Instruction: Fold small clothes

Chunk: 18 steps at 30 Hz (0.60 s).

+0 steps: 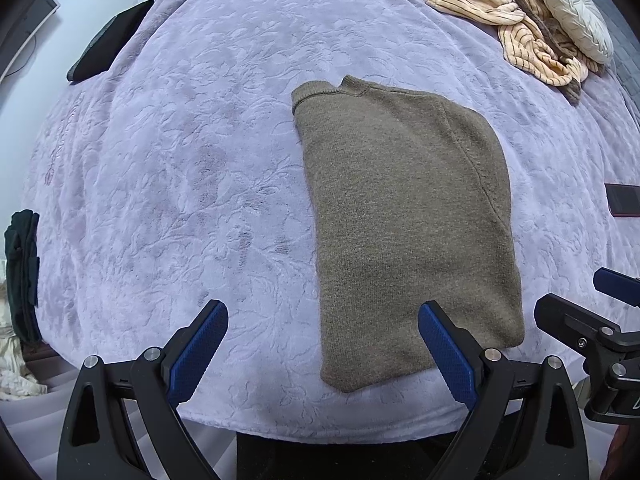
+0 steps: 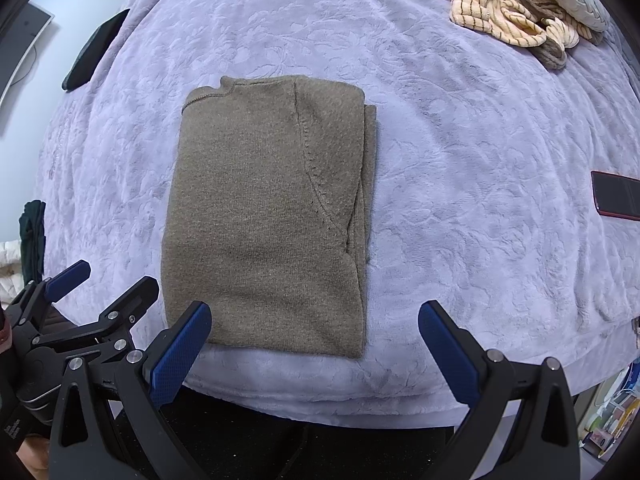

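Lavender bedding with a raised leaf pattern covers the bed [image 1: 180, 160] under both of my tools. My left hand-held gripper [image 1: 323, 332] hangs released above the near edge of the bed, its blue-padded fingers [image 1: 198, 350] spread wide and gripping nothing. Its right finger overlaps the near right part of the brown sweater [image 1: 408, 216] in the left wrist view; whether it touches the knit I cannot tell. My right hand-held gripper [image 2: 315, 334] is likewise released, jaws wide apart and empty, with its left finger in front of the near left corner of the sweater and its right finger over bare bedding. Each tool shows in the other's camera, close beside it at the frame edge.

The sweater lies flat, folded into a long rectangle, collar at the far end and hem toward me, with a sleeve tucked along its right side. It sits just ahead of both tools, near the bed's front edge.

Farther off, a striped cream garment [image 1: 516, 28] lies bunched at the far right beside a pale cushion [image 1: 576, 12]. A dark flat object [image 1: 110, 42] rests at the far left, and a phone [image 2: 618, 196] lies at the right edge.
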{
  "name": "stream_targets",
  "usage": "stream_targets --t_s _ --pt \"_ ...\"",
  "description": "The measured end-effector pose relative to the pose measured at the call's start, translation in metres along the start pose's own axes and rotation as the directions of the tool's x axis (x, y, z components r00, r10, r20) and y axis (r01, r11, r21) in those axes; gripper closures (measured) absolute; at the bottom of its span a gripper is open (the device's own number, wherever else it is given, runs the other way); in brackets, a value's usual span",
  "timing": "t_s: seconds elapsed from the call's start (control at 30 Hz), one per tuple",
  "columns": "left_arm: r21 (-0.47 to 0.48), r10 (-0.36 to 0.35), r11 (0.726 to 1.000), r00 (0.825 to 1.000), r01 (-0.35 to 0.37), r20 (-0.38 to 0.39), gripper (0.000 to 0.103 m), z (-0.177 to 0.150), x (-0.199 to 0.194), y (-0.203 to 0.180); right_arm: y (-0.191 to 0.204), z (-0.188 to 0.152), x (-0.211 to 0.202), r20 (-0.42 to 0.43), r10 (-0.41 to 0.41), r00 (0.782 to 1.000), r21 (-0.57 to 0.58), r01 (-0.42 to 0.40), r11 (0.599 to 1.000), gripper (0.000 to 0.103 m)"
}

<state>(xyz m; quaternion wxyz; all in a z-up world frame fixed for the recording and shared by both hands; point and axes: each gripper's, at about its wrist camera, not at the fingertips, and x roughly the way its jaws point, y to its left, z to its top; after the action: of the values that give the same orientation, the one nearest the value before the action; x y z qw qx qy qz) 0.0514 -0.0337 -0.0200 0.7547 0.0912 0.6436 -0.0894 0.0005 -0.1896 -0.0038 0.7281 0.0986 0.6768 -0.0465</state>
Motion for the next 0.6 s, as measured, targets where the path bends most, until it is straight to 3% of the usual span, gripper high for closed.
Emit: stream_targets --t_s 0.6 --pt "0.006 0.020 1.000 1.000 -0.020 -0.001 0.006 0.001 0.003 -0.001 0.005 0.010 0.007 -0.025 -0.014 1.000 -0.054 0.013 0.998 0.000"
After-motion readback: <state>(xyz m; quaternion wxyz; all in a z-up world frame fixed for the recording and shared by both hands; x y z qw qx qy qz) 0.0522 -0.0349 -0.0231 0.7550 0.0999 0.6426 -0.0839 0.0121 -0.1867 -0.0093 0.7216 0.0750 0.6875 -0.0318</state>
